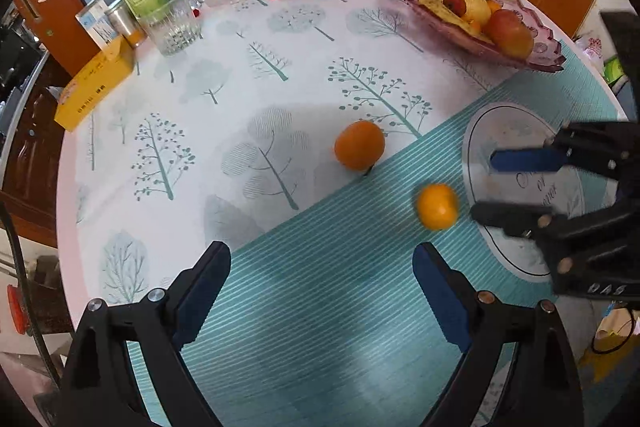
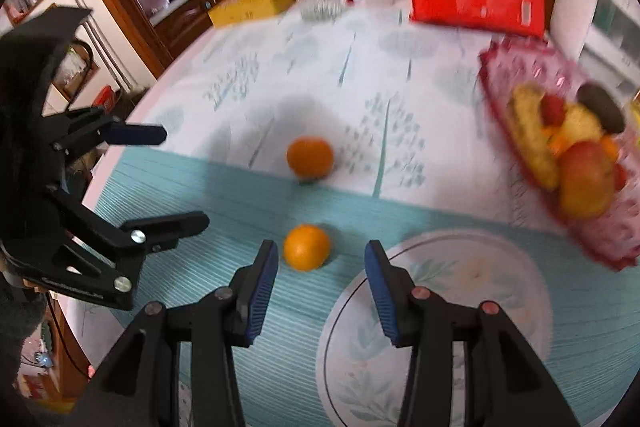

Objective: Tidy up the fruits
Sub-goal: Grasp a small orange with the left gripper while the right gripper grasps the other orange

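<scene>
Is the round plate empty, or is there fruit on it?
Empty. The plate shows only its leaf pattern; both oranges sit off it, and other fruit lies in the pink tray.

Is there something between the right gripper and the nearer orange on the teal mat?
Nothing visible. The right gripper has its jaws open, with the nearer orange just ahead of them on bare teal mat. The plate lies to the side, and the left gripper is off to the other.
</scene>
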`<act>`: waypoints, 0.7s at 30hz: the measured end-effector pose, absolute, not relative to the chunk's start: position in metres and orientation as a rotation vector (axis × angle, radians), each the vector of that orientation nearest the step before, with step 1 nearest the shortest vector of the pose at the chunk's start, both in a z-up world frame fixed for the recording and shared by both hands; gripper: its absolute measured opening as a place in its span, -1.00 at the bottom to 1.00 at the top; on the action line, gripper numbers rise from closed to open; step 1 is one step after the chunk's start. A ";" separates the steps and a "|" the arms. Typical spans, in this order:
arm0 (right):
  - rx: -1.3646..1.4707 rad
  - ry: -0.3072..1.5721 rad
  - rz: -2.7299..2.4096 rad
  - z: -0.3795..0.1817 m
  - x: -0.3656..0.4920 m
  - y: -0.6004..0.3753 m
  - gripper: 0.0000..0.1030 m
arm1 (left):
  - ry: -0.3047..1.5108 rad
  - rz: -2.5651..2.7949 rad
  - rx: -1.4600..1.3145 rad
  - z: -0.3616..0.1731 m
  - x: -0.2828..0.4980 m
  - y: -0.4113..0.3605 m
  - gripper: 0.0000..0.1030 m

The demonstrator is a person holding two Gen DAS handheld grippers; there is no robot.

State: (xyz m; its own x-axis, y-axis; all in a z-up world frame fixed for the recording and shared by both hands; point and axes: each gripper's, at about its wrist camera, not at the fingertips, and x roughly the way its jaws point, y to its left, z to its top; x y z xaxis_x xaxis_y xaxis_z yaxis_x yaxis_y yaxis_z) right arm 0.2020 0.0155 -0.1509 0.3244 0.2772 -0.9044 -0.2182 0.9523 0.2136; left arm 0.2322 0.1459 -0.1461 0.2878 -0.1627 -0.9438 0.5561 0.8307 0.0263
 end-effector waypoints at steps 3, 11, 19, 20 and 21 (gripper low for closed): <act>0.100 1.226 0.330 -0.166 0.204 0.018 -0.11 | 1.185 -0.512 0.371 -0.149 0.239 0.145 0.78; 0.139 1.249 0.361 -0.183 0.207 0.023 -0.14 | 1.182 -0.535 0.341 -0.154 0.253 0.136 0.78; 0.130 1.249 0.390 -0.187 0.213 0.026 -0.39 | 1.191 -0.549 0.314 -0.161 0.267 0.122 0.78; 0.126 1.247 0.383 -0.186 0.213 0.025 -0.39 | 1.193 -0.549 0.306 -0.162 0.268 0.121 0.78; 0.122 1.246 0.378 -0.187 0.215 0.023 -0.40 | 1.198 -0.546 0.293 -0.164 0.271 0.119 0.78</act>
